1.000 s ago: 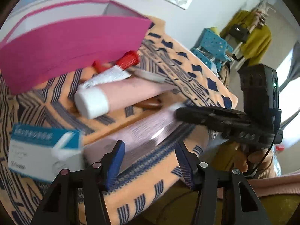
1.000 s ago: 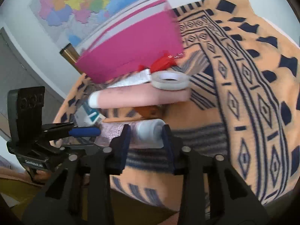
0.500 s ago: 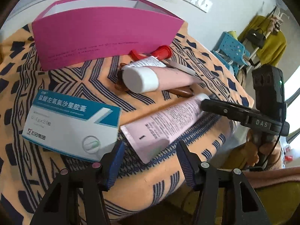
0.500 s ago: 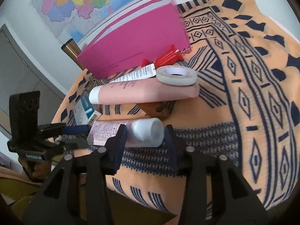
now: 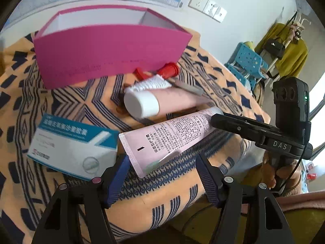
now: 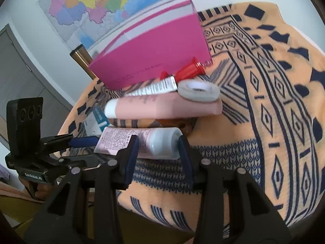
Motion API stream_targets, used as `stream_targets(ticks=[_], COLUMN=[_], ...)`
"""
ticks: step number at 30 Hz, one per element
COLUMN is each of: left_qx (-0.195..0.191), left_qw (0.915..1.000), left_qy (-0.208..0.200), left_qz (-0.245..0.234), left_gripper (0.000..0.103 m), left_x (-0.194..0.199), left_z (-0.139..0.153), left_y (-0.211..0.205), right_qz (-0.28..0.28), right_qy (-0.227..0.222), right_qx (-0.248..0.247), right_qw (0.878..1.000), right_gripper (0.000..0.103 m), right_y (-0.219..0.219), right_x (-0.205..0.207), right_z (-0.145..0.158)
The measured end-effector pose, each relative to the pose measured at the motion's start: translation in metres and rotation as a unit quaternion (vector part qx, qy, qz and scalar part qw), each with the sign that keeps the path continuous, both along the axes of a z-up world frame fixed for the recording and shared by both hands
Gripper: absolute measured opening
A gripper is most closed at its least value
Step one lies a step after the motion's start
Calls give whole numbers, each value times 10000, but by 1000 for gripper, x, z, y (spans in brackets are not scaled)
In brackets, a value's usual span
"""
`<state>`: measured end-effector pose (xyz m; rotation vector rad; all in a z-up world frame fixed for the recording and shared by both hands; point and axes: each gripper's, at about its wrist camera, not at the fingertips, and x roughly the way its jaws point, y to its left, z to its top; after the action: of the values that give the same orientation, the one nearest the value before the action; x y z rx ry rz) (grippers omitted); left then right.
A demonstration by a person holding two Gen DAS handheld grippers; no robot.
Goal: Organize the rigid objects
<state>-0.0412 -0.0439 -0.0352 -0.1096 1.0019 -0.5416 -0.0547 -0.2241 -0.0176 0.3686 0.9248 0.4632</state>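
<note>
- A table draped in an orange cloth (image 5: 77,101) with a dark blue geometric pattern fills both views.
- An open-topped magenta box (image 5: 109,55) stands at the far side of the cloth.
- A fat peach-pink tube (image 6: 162,107) with a white cap lies on its side in front of the box, with a roll of white tape (image 6: 198,90) resting on its flat end.
- A pale pink hand-cream tube (image 5: 168,136) lies nearest the table's edge, just beside a blue-and-white medicine carton (image 5: 73,148).
- The right gripper (image 6: 158,152) straddles the hand-cream tube's white cap; whether its pads actually press the cap cannot be told.
- The left gripper (image 5: 160,174) is opening, with the tube's crimped end lying between its spread pads, untouched.
</note>
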Motion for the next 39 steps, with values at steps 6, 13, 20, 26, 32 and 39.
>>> stream_targets(ticks=[6,13,20,26,32,39], left_qx=[-172,74,400,579,687,678], left_qw=[9988,9924,9895,9899,9926,9940], left_qy=[-450,-1209,-1360,-1253,-918,-736], left_qz=[98,238,266,336,397,431], left_gripper=[68,68,68,68,67,67], left_x=[7,41,93,130,159,169], left_z=[36,81,95,89,71,62], left_y=[11,8,-7,-10,-13,-12], right_qz=[103,132,27,-77,-171,-187], right_qy=[-475,-1039,-1299,-1026,-663,-662], right_qx=[60,105,-10,26,-101,-492], right_qw=[9988,9944,9915,9947,9976,9964], right_gripper=[42,42,42,42,42,42], right_y=[3,3,-1,-9,-10,-1], right_x=[9,50,108,154,182,185], right_z=[34,70,93,81,59,57])
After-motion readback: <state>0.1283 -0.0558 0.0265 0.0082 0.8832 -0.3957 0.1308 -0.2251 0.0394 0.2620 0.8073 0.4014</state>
